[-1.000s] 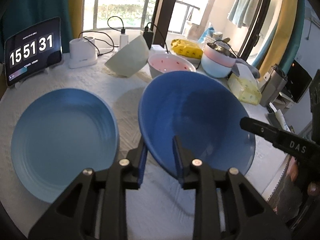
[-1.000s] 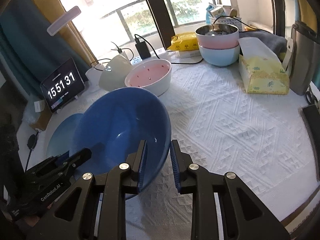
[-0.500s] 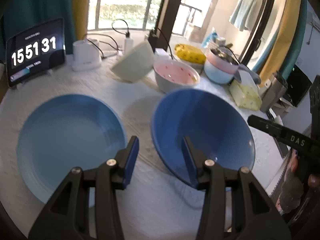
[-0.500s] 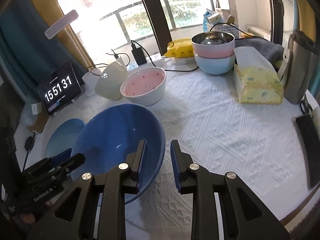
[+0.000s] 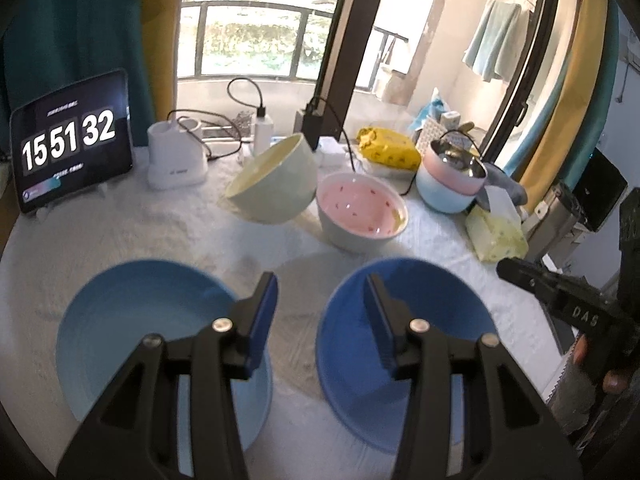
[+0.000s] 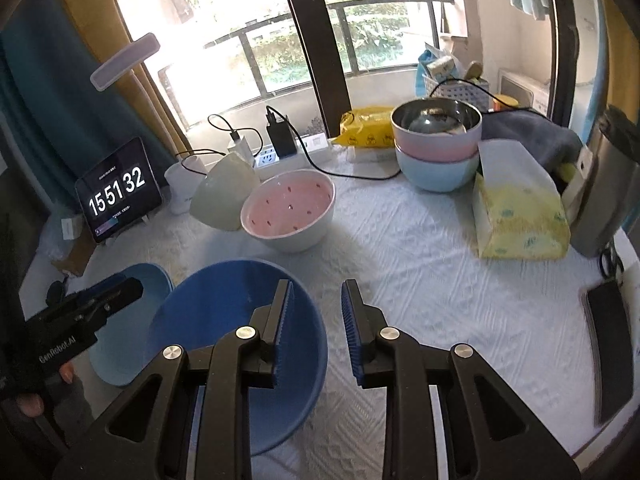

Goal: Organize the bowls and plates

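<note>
The dark blue bowl (image 5: 404,352) stands on the white tablecloth (image 6: 460,280), just beside the light blue plate (image 5: 132,344) on its left, the two a little apart. The left gripper (image 5: 320,316) has just been opening its jaws; they stand apart with nothing between them, one finger over the plate and the other over the bowl. The right gripper (image 6: 316,328) is also released, its jaws narrowly apart and empty, just past the bowl's right rim. Both hands are near the bowl, so either could take its rim; I judge the next move is to lift it onto the plate or toward the tilted pale bowl (image 5: 272,180) and the pink bowl (image 5: 360,212) behind. The right view shows the stacked bowls (image 6: 436,148) more clearly, and the left view shows the whole plate.
</note>
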Demonstrator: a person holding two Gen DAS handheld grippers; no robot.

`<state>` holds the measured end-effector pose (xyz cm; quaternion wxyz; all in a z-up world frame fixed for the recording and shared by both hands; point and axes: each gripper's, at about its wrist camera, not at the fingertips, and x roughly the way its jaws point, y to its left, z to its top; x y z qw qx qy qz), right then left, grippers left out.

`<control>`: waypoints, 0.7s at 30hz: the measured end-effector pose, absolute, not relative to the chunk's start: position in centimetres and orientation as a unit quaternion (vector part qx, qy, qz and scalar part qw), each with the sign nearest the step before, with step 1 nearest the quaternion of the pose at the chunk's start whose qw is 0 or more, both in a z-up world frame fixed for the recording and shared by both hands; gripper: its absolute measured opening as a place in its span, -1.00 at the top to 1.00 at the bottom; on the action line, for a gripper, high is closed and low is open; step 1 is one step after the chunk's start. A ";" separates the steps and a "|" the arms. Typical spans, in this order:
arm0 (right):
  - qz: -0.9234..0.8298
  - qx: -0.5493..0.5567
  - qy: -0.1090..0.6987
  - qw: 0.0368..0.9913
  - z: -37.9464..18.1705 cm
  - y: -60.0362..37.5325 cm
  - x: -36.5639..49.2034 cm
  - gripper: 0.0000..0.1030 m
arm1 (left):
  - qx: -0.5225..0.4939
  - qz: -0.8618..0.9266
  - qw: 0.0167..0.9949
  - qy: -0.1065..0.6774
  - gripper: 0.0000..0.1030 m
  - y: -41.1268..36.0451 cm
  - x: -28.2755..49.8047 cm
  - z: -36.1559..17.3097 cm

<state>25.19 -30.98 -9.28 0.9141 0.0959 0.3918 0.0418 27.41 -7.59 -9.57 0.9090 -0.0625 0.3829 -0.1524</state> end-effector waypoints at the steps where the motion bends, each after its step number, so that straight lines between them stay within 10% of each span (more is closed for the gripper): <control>1: 0.042 0.093 0.391 0.915 -9.2 -31.0 25.5 0.48 | -0.064 -0.153 0.908 0.385 0.10 -7.7 27.9 -9.4; 21: 0.049 0.072 0.391 0.916 -8.9 -31.8 29.8 0.40 | -0.048 -0.169 0.896 0.408 0.10 -10.5 33.5 -8.7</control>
